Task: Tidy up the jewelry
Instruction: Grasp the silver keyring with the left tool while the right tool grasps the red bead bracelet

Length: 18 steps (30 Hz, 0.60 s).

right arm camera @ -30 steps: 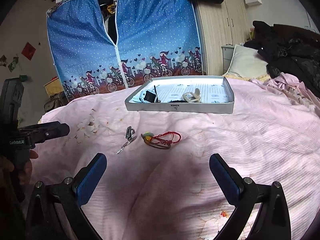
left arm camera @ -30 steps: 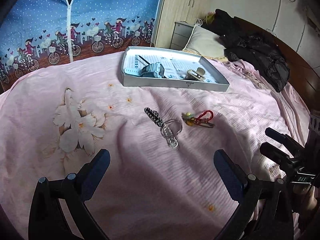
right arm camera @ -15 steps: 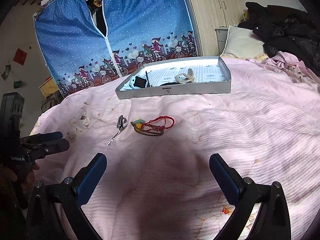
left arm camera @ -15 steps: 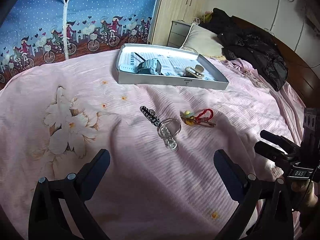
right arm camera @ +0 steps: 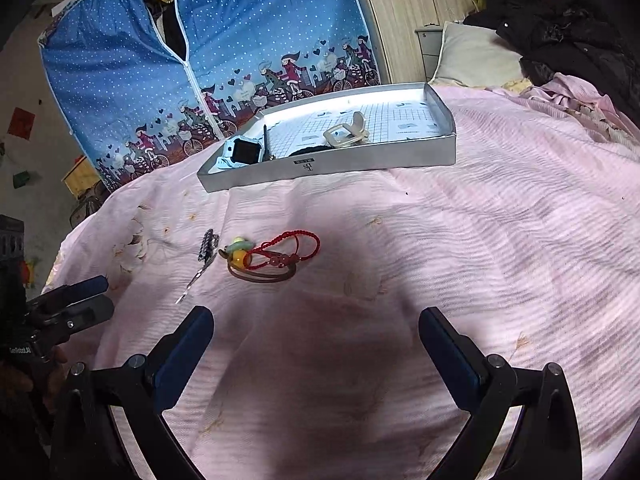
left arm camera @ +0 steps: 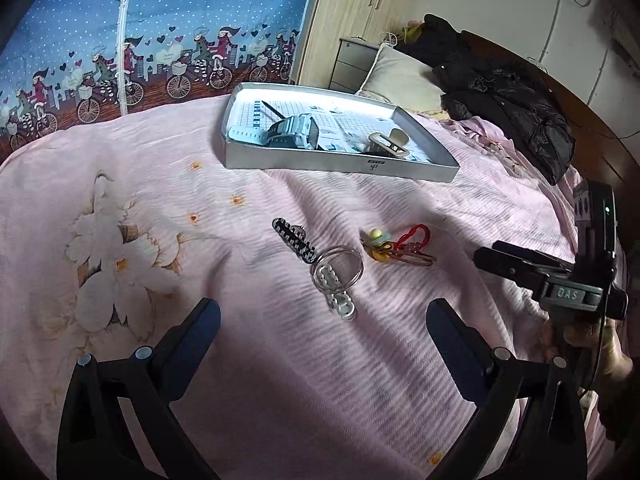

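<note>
A pink bedspread (left arm camera: 280, 360) printed with pale flowers covers the bed, and both grippers hover low over it with nothing between their fingers. The left gripper (left arm camera: 323, 320) stands wide apart, its dark blue pads splayed to either side of the view. Just ahead of it, almost centred between the fingers, lies a clear ring bangle (left arm camera: 341, 266) overlapping a silver perforated clasp piece (left arm camera: 339, 295); touching that, angled away to the left, is a black-and-white patterned hair clip (left arm camera: 294, 240). Slightly right of these sits a tangle of red cord bracelet (left arm camera: 414, 240) with a yellow-green bead charm (left arm camera: 376, 236) and a brown band beneath.

The right gripper (right arm camera: 316, 334) is likewise spread wide. From its view the red cord bracelet (right arm camera: 290, 248) lies ahead and left of centre, with the hair clip (right arm camera: 208, 245) further left still.

Beyond the loose pieces, well apart from both grippers, rests a shallow silver rectangular tray (left arm camera: 340, 166) with a gridded white lining. Inside it are a light blue digital watch (left arm camera: 296, 132) near the left end and a beige claw clip (left arm camera: 390, 142) toward the middle.

A dark jacket (left arm camera: 512, 104) lies at the bed's far right.
</note>
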{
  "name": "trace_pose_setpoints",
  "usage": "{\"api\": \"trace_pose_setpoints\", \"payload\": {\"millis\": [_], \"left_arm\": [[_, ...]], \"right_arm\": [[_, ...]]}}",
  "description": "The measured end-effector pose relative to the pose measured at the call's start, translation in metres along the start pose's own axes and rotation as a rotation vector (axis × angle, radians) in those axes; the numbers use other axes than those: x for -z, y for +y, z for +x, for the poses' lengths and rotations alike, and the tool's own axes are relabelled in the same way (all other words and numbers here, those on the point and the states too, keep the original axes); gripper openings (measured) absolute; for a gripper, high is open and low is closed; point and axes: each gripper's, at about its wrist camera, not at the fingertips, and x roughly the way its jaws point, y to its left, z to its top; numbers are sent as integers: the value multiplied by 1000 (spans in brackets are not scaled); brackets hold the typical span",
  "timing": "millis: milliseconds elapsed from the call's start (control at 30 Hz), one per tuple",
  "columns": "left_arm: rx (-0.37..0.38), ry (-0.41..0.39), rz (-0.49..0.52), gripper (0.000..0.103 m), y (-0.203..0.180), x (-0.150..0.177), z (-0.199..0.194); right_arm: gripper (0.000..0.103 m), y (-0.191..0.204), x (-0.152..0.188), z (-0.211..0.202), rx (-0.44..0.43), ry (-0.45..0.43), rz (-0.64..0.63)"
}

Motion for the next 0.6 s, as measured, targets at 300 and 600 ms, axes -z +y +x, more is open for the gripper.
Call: {"api": "trace_pose_setpoints", "payload": {"millis": [300,600], "left_arm": [[78,60,161,54,-14,-15,43],[44,127,272,31,-30,-18,76]], "right_arm": [[78,-20,-39,35,-22,60,0],[61,-14,-54,51,-76,106,-81]]}}
